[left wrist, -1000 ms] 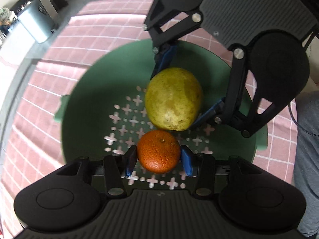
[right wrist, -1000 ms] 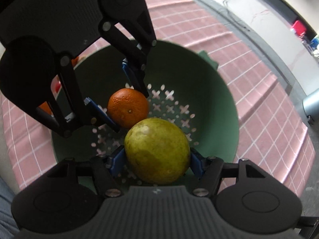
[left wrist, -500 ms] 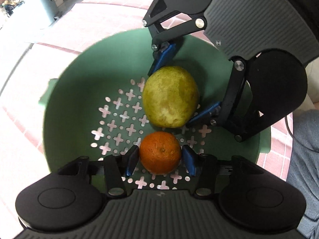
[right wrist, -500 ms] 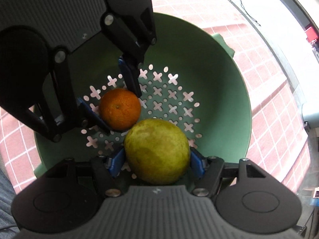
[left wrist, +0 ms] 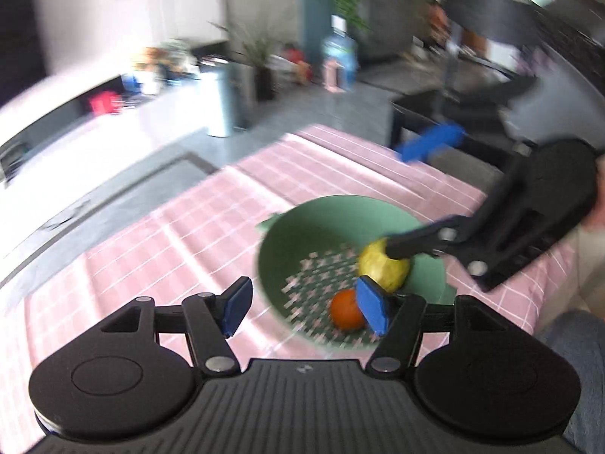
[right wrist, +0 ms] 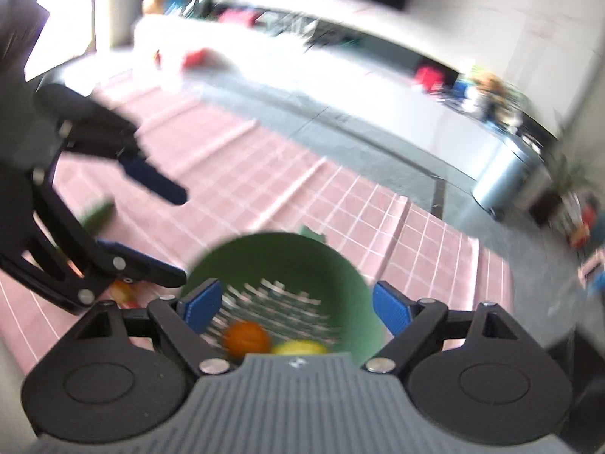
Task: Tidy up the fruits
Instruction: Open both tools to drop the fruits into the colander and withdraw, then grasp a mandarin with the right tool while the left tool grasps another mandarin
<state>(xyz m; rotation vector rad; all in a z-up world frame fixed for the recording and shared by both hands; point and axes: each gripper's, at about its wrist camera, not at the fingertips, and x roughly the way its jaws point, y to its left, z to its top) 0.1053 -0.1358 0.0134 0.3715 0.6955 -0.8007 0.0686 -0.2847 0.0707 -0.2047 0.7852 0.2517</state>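
A: Left tool [left wrist: 304, 308] spread wide, gripping nothing. The orange [left wrist: 346, 309] and yellow-green fruit [left wrist: 382, 269] lie in the green colander [left wrist: 298, 223] just beyond its right finger.

B: Right tool [right wrist: 293, 304] also released, raised over the checked surface [right wrist: 340, 204]; both fruits sit below, between its fingers.

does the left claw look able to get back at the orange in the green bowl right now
Probably yes. The left claw is open and empty, and the orange lies uncovered in the green bowl, beside the yellow-green fruit; nothing covers it.
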